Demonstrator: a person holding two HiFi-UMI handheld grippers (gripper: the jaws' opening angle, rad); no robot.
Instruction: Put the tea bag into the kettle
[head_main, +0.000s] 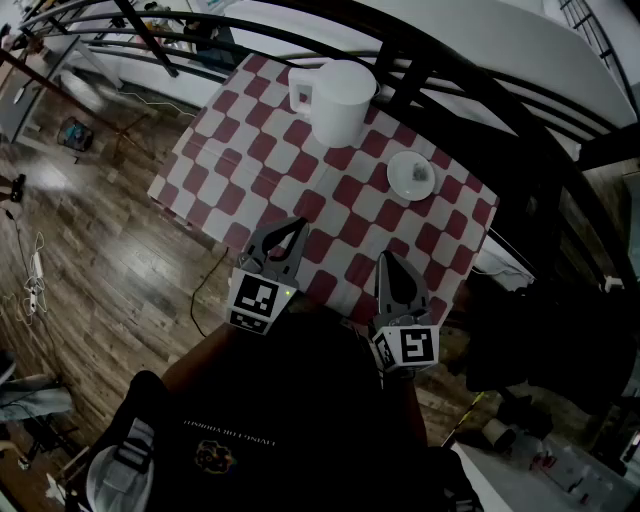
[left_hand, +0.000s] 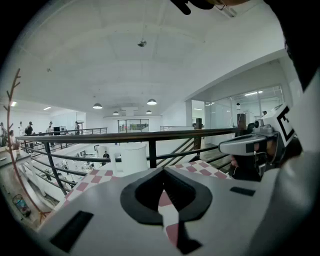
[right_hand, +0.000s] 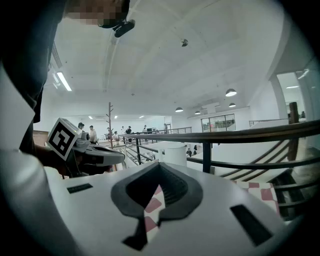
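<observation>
Overhead, from the head view, a table with a checked cloth (head_main: 262, 150) stands before a dark railing (head_main: 450, 62). The kettle (head_main: 340, 100) stands at the far edge, its handle to the left. Right of it and nearer lies a white dish (head_main: 400, 186) with a small pale thing on it, too small to tell whether it is the tea bag. The left gripper (head_main: 298, 224) and right gripper (head_main: 386, 260) hang over the near edge, well apart from kettle and dish, each with its jaws together and nothing between them.

Next, the left gripper view: the left gripper (left_hand: 162, 170) is closed tip to tip and empty, with cloth (left_hand: 95, 177) below, the kettle (left_hand: 134, 157) far ahead and the right gripper (left_hand: 245, 145) at the right.

Last, the right gripper view: the right gripper (right_hand: 159, 165) is likewise closed on nothing, the kettle (right_hand: 172, 152) is ahead and the left gripper (right_hand: 107, 156) is at the left.
</observation>
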